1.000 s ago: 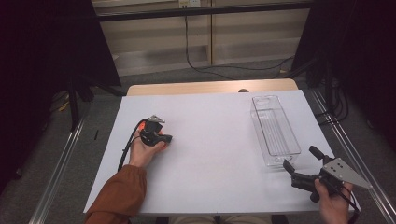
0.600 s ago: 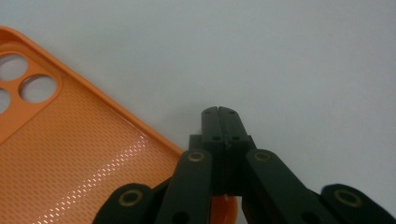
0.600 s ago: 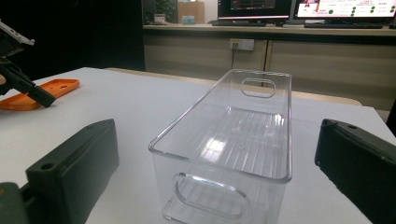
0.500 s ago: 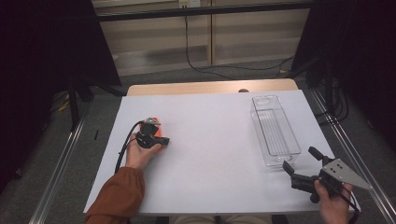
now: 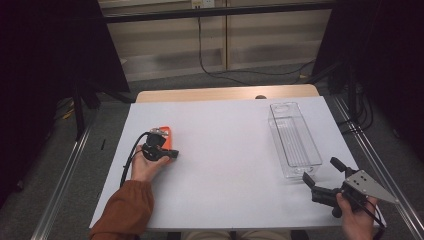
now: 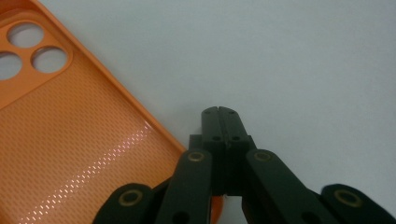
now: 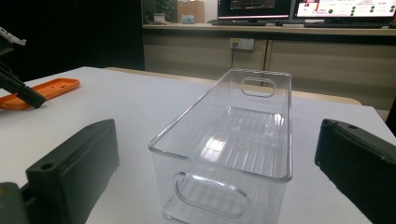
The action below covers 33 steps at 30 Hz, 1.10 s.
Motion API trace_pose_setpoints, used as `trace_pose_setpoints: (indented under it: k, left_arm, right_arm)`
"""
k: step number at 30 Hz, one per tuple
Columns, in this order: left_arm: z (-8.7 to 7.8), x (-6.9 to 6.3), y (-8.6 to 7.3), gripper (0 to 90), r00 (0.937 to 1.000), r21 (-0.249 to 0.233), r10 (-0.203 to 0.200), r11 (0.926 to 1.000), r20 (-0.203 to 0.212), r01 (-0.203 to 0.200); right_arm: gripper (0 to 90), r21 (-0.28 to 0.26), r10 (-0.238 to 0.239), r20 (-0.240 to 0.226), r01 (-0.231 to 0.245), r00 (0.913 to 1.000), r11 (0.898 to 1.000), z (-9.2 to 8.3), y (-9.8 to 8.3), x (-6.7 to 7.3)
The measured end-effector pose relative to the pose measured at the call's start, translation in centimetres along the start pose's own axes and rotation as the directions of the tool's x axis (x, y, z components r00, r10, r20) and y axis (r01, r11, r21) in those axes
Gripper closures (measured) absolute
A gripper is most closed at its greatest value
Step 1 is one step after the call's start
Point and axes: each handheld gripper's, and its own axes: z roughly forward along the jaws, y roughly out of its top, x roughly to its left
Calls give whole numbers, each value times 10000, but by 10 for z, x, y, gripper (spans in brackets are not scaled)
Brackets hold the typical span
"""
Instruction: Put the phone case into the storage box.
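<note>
High view: left gripper [image 5: 172, 153] nearer table [image 5: 225, 170] edge

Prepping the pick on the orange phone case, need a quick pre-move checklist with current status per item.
1. Left gripper jaws open for a pick: not ok, shut, tips together on bare table beside the case.
2. Orange phone case free to grab: ok, lies flat, inside up, nothing on it.
3. Case edge between the jaws: not ok, edge sits to the side of the tips.
4. Clear plastic bin ready to receive: ok, upright, empty.
5. Right gripper clear of the bin: ok, open, just short of its near end.
6. White table path from case to bin: ok, nothing between.
</note>
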Motion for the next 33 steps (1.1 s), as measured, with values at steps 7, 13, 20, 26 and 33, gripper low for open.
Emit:
trace_pose_setpoints:
  k: [7, 13, 20, 26, 33]
  left_arm:
    - [-2, 0, -3, 900, 9997, -28, -229, 9997, 94, 229]
    - [-9, 0, -11, 900, 9995, 46, -204, 9998, 221, 203]
    - [-13, 2, -15, 900, 9992, 2, -284, 9996, 286, 284]
    - [-18, 7, -20, 900, 9989, -14, -398, 9992, 246, 398]
    - [-22, 8, -23, 900, 9991, 85, -385, 9992, 166, 383]
  right_arm:
    - [0, -16, -39, -22, 39, 10000, 10000, -1, 0, 0]
    - [0, 7, -9, -27, 9, 10000, 10000, 0, 0, 0]
    - [0, 10, -26, -29, 26, 10000, 10000, -1, 0, 1]
    - [0, -18, -52, -68, 52, 10000, 10000, -1, 0, 1]
    - [0, -10, -58, -92, 58, 9999, 10000, -1, 0, 1]
